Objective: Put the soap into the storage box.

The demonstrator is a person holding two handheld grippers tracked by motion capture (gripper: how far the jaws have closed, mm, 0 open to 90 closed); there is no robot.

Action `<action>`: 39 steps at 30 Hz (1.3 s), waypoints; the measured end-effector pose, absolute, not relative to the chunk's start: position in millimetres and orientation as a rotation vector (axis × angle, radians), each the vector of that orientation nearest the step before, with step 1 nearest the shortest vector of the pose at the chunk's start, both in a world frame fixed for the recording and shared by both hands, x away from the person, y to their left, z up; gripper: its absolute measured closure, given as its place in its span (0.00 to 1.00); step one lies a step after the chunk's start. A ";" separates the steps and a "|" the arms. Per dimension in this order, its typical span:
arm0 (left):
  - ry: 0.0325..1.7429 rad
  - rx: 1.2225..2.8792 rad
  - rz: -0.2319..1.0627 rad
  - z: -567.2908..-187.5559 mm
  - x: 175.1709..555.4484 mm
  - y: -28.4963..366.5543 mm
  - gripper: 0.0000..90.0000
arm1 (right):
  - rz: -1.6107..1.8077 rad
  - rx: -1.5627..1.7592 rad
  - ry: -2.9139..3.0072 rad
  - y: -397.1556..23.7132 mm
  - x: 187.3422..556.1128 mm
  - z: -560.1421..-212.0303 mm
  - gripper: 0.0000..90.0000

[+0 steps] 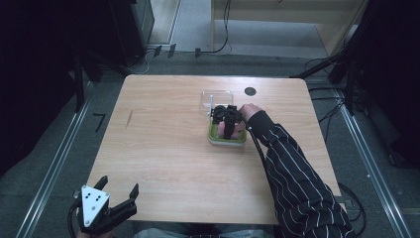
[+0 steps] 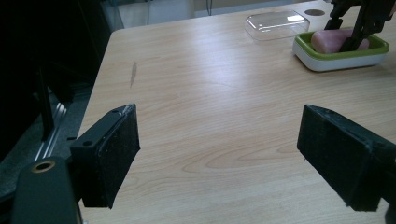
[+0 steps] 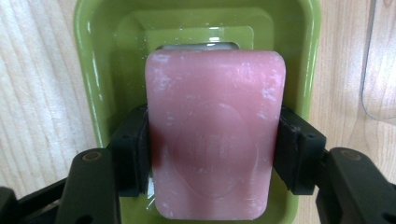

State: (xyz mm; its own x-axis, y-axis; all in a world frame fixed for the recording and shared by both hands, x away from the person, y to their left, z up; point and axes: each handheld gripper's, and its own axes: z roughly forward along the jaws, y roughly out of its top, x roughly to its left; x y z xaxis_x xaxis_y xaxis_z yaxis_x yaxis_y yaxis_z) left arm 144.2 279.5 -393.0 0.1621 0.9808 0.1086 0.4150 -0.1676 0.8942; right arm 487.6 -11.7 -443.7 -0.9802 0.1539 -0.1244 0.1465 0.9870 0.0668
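A light wooden table (image 1: 163,148) is carrying everything, with a small dark round hole (image 1: 250,91) showing near its far edge. Right of centre, a soap dish (image 1: 214,136) with a green inner tray and a white base is sitting on the wood, and its clear plastic lid (image 1: 217,96) is lying just beyond it, touching or nearly touching the dish's far side.

A pink bar of soap (image 3: 214,135) is lying inside the dish: rectangular, round-cornered, faintly scuffed white, with an oval stamp pressed into its top face.

The person's right arm, in a dark striped sleeve (image 1: 297,183), is reaching diagonally forward. The right gripper (image 3: 214,154) is pointing down into the dish, its jaws pressing both long sides of the soap.

The left gripper (image 1: 119,196) is hovering at the table's near left corner, jaws spread wide with nothing between them.
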 end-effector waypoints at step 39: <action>1.307 1.720 0.946 -393.0 153.7 273.5 0.15 | 0.245 0.682 2.972 -35.4 467.7 -417.4 0.12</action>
